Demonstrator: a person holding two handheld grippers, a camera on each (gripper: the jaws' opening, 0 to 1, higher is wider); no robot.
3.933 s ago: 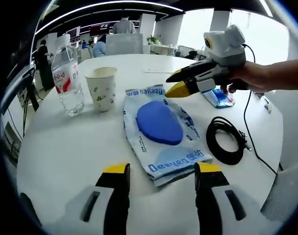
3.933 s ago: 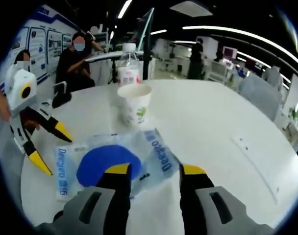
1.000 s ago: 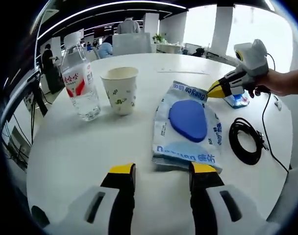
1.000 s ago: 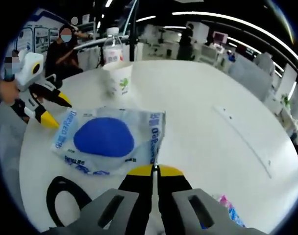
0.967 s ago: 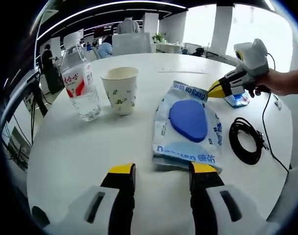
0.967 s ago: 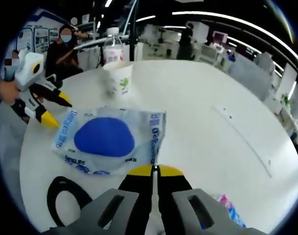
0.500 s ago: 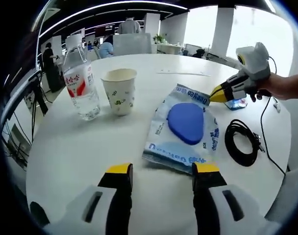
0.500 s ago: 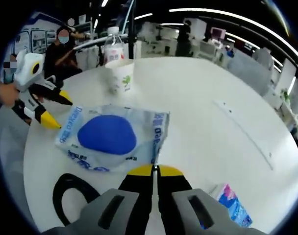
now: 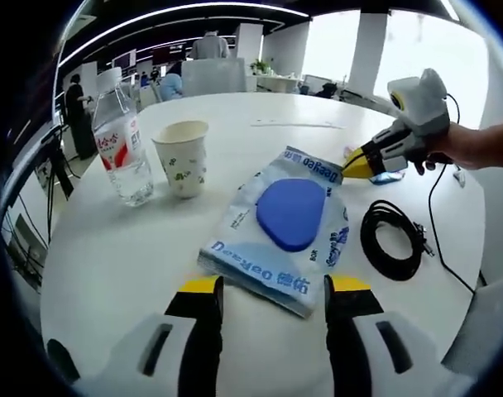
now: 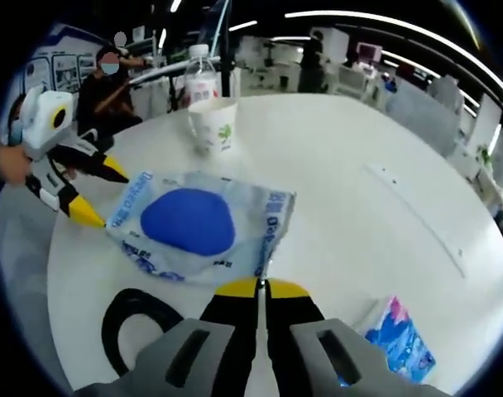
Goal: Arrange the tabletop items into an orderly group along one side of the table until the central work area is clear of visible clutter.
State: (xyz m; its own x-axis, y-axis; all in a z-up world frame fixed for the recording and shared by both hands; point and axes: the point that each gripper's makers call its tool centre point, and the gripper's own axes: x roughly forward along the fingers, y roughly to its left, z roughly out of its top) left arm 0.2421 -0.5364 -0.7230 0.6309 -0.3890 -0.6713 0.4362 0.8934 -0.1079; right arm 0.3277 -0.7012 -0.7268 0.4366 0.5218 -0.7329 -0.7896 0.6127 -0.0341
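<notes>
In the left gripper view, the left gripper rises from the bottom with its yellow-tipped jaws parted and nothing between them. Just ahead on the smooth, round white table lies a crinkled, translucent plastic pack printed with blue lettering and a rounded blue patch. Beyond it to the left stand a white paper cup with a green leaf print and a clear plastic water bottle with a red-and-white label, close together. To the right of the pack rests a coiled black cable. The right gripper, held by a hand, has its yellow tips pressed together on the pack's far corner. Behind the table is an open office with strip ceiling lights and bright windows.

In the right gripper view, the right gripper has its jaws closed on the near edge of the plastic pack. The cup and bottle stand farther off. The black cable curls at lower left, and a small glossy packet printed in blue and pink lies at lower right. The left gripper reaches in from the left with its jaws spread.
</notes>
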